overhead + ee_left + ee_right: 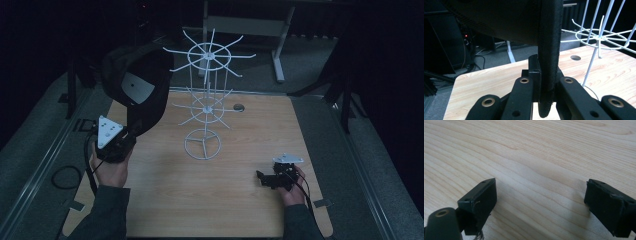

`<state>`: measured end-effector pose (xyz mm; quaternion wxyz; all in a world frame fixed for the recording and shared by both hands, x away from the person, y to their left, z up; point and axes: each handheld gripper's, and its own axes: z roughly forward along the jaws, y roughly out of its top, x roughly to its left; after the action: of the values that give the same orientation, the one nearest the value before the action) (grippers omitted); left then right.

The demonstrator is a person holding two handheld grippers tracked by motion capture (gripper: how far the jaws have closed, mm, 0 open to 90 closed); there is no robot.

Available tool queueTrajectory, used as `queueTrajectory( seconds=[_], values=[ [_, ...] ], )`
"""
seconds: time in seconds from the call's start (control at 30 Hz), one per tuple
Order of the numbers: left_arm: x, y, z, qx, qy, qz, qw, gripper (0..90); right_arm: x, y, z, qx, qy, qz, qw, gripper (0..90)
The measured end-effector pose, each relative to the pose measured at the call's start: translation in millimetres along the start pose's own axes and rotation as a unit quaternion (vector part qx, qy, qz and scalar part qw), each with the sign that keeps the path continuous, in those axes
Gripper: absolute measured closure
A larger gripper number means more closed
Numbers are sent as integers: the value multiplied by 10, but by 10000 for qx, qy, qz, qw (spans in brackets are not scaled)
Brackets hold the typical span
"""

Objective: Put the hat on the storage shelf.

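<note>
A black cap (pixel 137 82) with a grey patch inside hangs in the air at the left, brim down. My left gripper (pixel 131 136) is shut on the brim; in the left gripper view the brim's edge (pixel 548 62) stands upright, pinched between the two jaws (pixel 545 75). A white wire rack (pixel 206 100) with two tiers of spokes stands on the table's middle, just right of the cap. My right gripper (pixel 262 178) rests low at the table's front right; in the right gripper view (pixel 540 197) its jaws stand wide apart over bare wood with nothing between them.
The wooden table (pixel 250 210) has a round cable hole (pixel 238 107) behind the rack. Grey floor and metal rails (pixel 40 165) run along both sides. A white desk frame (pixel 278 55) stands beyond the far edge.
</note>
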<state>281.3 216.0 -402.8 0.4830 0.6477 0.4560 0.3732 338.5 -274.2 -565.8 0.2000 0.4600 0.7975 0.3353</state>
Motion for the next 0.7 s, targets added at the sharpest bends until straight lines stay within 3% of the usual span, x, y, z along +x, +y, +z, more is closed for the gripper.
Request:
queueTrajectory(
  seconds=[0.7],
  values=[
    [-57, 35, 3, -77, -56, 52, 9999, 867, 2, -1, -1, 0, 0, 5, 10000, 109]
  ],
)
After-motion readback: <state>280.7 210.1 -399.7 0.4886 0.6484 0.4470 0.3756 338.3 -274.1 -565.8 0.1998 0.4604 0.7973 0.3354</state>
